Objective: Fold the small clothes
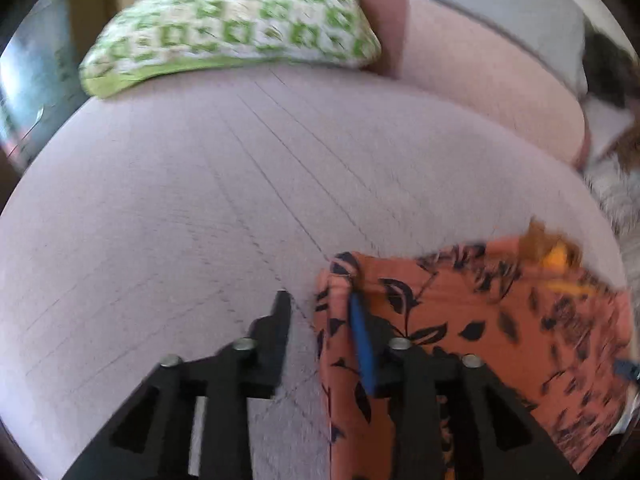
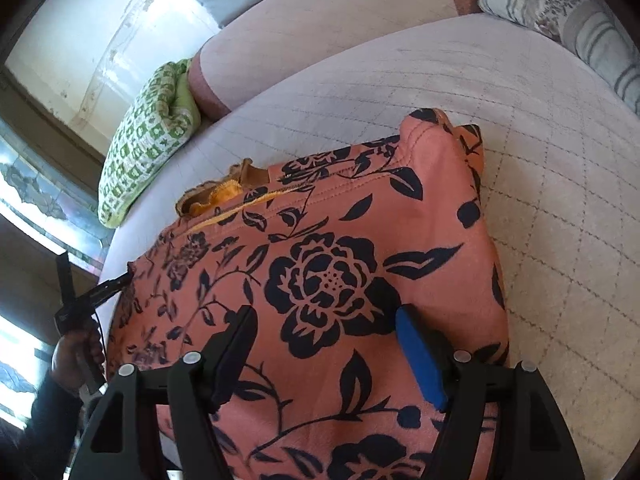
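Two grippers on one orange floral garment (image 2: 320, 272), flat on the quilted bed (image 2: 540, 200). Left gripper (image 1: 320, 300) jaws part-closed astride its corner, pinch unclear; right gripper (image 2: 326, 316) agape, holding nothing. Mid-fold, prob.; next needs firm corner grip.

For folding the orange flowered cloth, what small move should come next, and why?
Probably close the left gripper fully on the garment's left edge, then lift it across. Its blue pad already sits on that edge, while the right gripper hovers with jaws open over the cloth's middle, holding nothing.
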Motion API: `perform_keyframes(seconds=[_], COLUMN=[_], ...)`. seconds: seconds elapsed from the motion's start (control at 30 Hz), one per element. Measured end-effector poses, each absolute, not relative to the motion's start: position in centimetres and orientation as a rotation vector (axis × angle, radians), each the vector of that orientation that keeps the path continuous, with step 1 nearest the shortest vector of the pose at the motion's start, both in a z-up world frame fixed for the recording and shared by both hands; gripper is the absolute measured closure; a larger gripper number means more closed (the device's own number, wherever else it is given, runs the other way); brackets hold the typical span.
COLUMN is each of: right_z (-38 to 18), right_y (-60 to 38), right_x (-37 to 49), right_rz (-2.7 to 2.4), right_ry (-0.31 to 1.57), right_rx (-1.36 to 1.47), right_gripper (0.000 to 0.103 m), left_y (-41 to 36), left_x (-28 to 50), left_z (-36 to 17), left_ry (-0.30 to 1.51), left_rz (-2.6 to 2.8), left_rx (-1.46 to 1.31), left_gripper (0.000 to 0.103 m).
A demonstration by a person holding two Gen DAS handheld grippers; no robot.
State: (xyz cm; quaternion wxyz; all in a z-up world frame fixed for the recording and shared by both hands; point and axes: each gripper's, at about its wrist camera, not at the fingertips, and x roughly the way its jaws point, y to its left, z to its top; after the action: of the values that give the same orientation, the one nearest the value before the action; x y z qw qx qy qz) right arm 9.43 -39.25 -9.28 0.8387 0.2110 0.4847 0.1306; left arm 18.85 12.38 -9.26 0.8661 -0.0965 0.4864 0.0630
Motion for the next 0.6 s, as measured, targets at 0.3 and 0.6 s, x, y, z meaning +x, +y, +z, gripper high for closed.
perform_keyframes(seconds=[0.3,0.6], right_z=[-7.3,-5.7], right_y=[-41.6,-44.2], right_x=[7.9,9.8], right_rz=[0.328,0.323], right_ry=[0.954,0.930], right_rx=[0.624,0.751], right_gripper=[0.016,0.024], left_y=[8.1,5.3], left_x=[9.4,6.4], left_z=[-5.5,-7.2], left_ry=[0.915,0.983], left_rz=[0.020,0.015], left_rx=[-0.151,-0.057], left_gripper=[0.042,0.041])
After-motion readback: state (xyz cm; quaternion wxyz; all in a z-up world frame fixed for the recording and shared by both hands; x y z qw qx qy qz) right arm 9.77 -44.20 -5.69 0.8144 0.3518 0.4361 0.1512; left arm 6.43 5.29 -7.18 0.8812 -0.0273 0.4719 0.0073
